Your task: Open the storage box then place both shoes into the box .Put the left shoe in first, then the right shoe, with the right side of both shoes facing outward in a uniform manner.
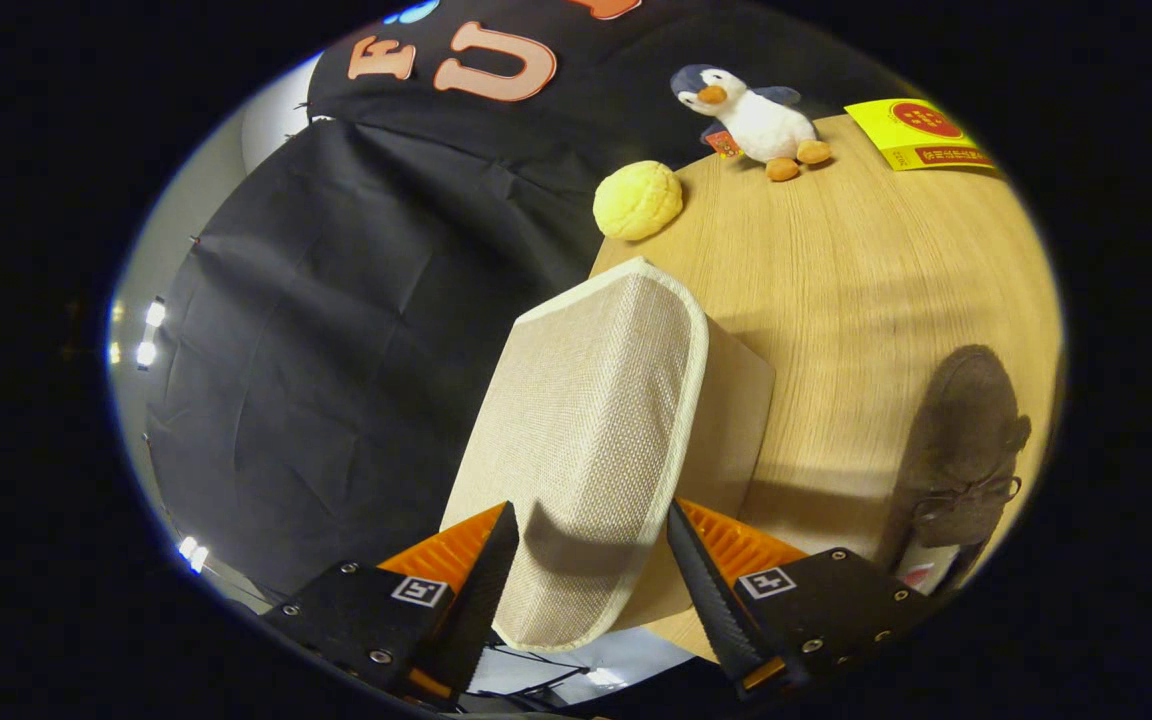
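Storage box (596, 430) fills the gap between spread fingers (706, 570)

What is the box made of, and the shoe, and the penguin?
The box between the open gripper fingers looks like beige woven cloth: its weave and stitched edging show. The shoe seems brown suede, matte and fuzzy. The penguin looks like soft plush. The table has a wood-grain look.

beige woven storage box (586, 440), brown shoe (961, 450), orange-and-black claw (591, 560)
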A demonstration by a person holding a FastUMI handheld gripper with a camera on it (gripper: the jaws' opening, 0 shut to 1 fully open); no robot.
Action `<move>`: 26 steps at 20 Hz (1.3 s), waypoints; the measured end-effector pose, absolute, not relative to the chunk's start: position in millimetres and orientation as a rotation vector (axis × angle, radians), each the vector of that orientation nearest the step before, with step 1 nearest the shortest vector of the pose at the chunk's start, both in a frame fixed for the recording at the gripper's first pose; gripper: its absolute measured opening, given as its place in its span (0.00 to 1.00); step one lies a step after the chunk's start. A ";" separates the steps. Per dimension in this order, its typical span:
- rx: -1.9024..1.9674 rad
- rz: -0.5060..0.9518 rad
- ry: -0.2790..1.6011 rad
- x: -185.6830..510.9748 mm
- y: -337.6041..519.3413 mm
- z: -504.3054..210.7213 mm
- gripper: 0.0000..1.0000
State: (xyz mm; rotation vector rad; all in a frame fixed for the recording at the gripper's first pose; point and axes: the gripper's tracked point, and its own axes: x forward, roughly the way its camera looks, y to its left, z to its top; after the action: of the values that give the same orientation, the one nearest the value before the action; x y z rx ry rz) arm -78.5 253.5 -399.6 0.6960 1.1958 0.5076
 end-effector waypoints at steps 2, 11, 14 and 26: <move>0.731 0.498 1.204 -80.8 252.6 -399.8 0.89; 0.877 0.471 1.201 -77.6 245.3 -368.8 0.72; 0.919 0.522 1.123 -67.6 250.8 -318.2 0.69; 0.775 0.676 0.932 -18.1 359.5 -224.2 0.21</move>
State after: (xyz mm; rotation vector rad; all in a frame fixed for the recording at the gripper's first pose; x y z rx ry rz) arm -18.1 359.5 -224.2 0.7753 0.9320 0.6760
